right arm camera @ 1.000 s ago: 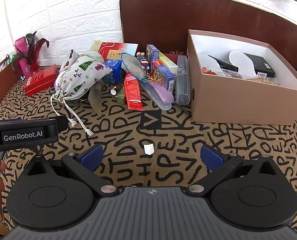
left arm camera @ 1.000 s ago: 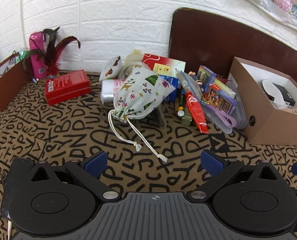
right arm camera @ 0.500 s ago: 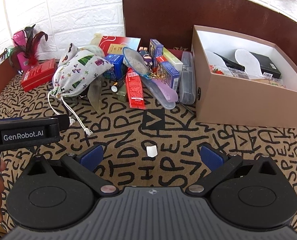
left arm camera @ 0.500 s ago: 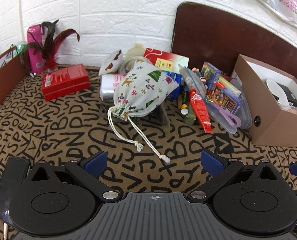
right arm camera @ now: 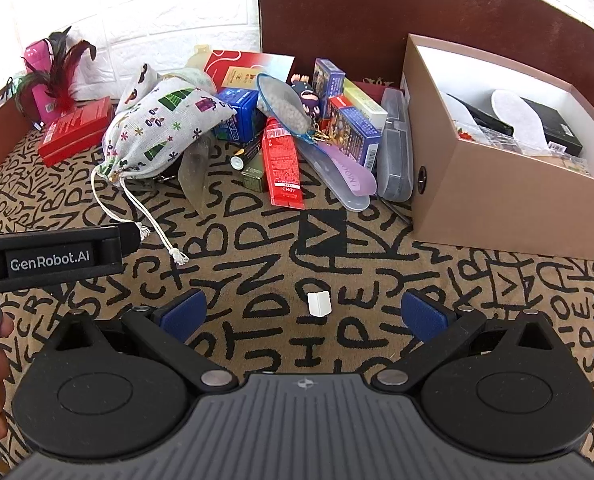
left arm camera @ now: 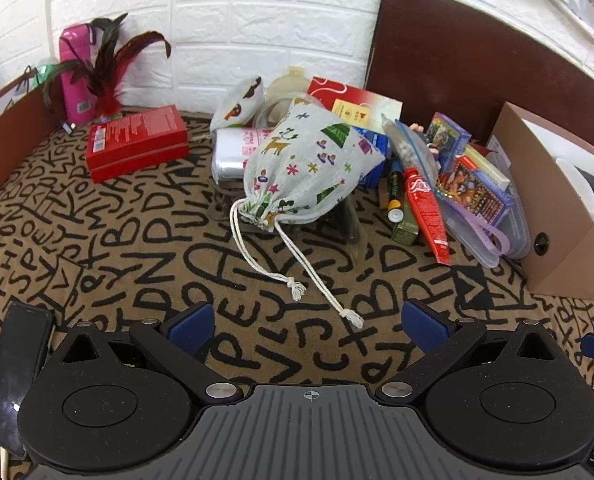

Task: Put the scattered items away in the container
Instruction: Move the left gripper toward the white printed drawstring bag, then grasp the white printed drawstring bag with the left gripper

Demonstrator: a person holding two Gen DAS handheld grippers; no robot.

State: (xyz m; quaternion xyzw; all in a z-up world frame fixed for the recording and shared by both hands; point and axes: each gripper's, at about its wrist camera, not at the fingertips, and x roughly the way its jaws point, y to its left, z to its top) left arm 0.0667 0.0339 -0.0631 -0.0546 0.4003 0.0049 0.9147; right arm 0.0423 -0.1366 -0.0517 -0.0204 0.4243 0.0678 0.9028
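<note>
A printed drawstring bag (left arm camera: 309, 168) (right arm camera: 165, 132) lies on a heap of small things; its cords trail toward my left gripper (left arm camera: 309, 322), which stands open and holds nothing. Beside the bag lie a red tube (right arm camera: 281, 162), card boxes (right arm camera: 353, 128), a clear case (right arm camera: 395, 152) and a purple-lidded case (right arm camera: 347, 174). The brown open box (right arm camera: 497, 196) (left arm camera: 557, 240) stands at the right with a few things inside. My right gripper (right arm camera: 303, 314) is open, low over the cloth, with a small white piece (right arm camera: 319, 303) lying between its fingers.
A red flat box (left arm camera: 137, 142), a pink bottle with feathers (left arm camera: 81, 76) and a brown paper bag (left arm camera: 5, 140) sit at the left by the white brick wall. A dark headboard (left arm camera: 477, 60) rises behind the heap. A phone (left arm camera: 17, 376) lies near left.
Both grippers have moved forward toward the heap, so the bag and box look larger. The white piece now lies between the right gripper's fingers. Nothing was picked up.
</note>
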